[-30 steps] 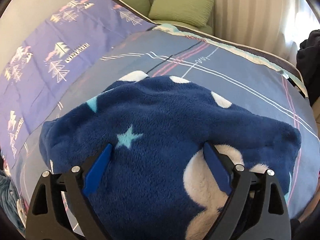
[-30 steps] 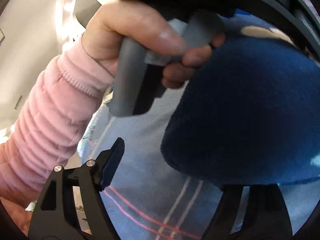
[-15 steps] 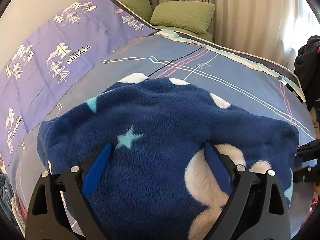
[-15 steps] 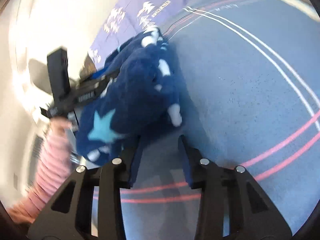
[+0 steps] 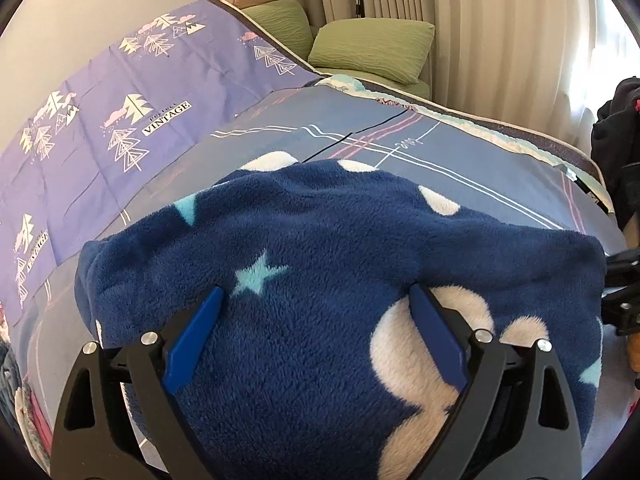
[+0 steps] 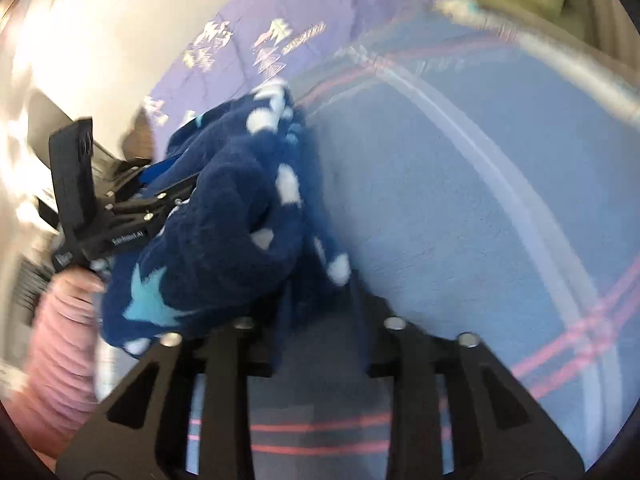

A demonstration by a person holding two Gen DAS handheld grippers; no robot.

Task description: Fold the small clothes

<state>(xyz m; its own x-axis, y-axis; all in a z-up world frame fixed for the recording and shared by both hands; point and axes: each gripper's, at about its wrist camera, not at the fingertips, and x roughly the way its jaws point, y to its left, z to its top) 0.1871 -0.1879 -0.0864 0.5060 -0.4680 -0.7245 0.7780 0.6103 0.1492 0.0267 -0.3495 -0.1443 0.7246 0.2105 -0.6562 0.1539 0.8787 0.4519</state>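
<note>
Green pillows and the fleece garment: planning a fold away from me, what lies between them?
Only bare blue bedsheet between fleece garment and green pillows, left wrist view.

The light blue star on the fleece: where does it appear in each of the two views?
Left wrist view: the star lies left of centre, near the left fingers.
Right wrist view: a star shows at lower left; I cannot tell if it is the same one.
Shared landmark: the pink-striped bedsheet.

Our left gripper (image 5: 316,340) angled downward, jaws spread wide, our left hand (image 6: 76,284) in a pink sleeve (image 6: 60,360) gripping its handle, our right gripper (image 6: 316,300) angled downward, jaws closing
</note>
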